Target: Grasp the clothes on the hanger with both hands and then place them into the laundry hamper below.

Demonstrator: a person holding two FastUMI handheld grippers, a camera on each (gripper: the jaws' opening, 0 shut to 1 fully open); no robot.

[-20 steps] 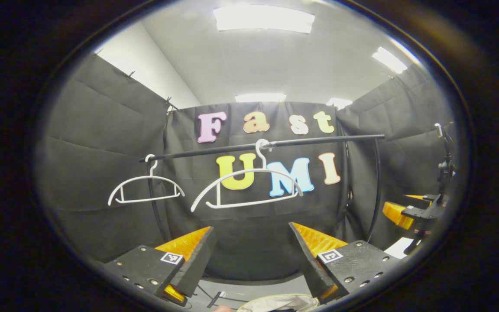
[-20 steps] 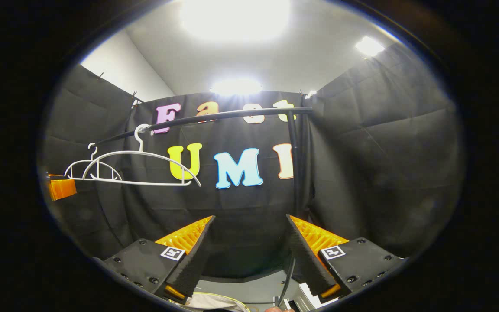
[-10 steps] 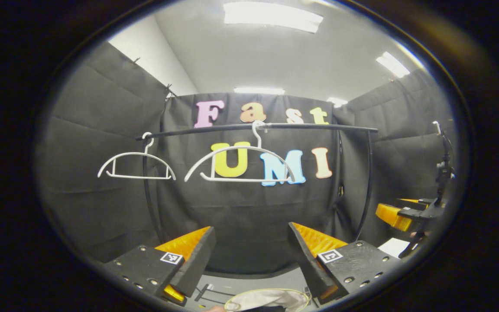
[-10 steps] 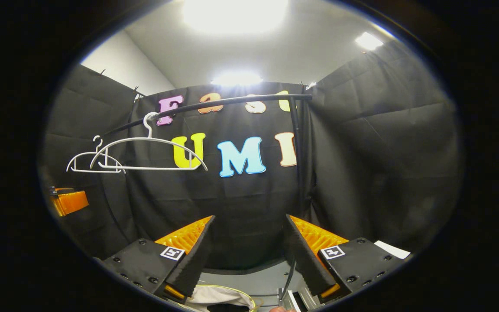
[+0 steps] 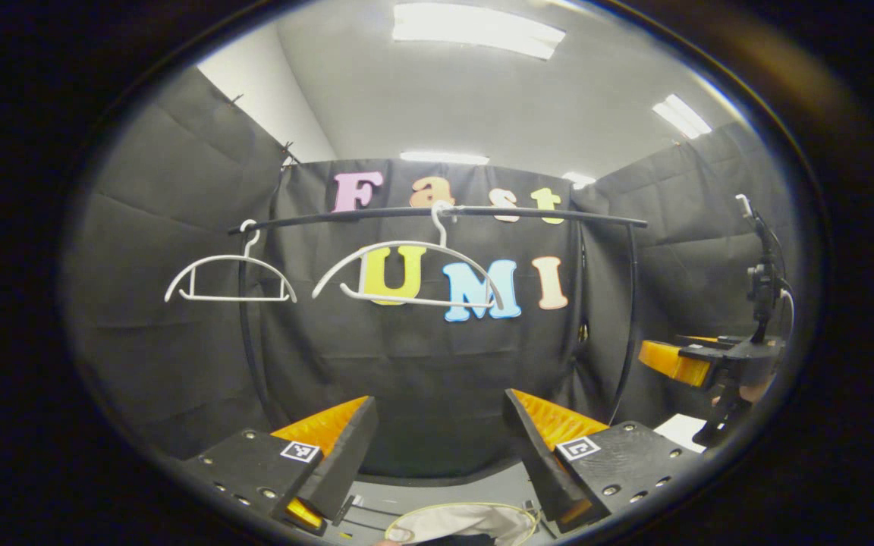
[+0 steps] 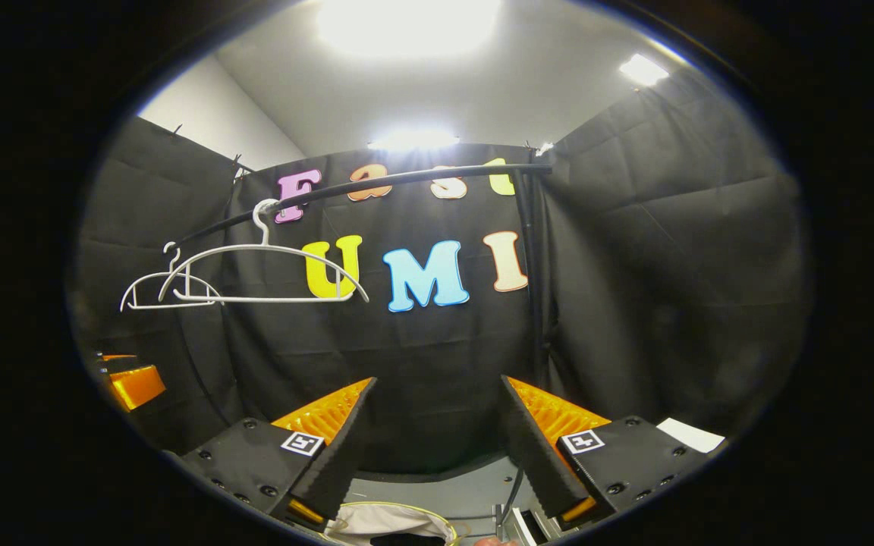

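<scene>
In the left gripper view the left gripper has its two fingers spread wide with nothing between them, aimed at the black cloth wall. Far ahead, a dark rail runs across the booth, and two bare white hangers hang from it: a left hanger and a nearer middle hanger. Low at the near edge, just below and between the fingertips, the pale rim of the laundry hamper shows with light fabric and a dark patch inside; whether that is the clothes cannot be told. At the far right of this view the right gripper is seen side-on, apart from the hamper. In the right gripper view the right gripper likewise has its fingers set wide and empty, with the hamper's rim low and to the left of the gap, beneath the left finger. The hangers hang up to the left on the rail.
</scene>
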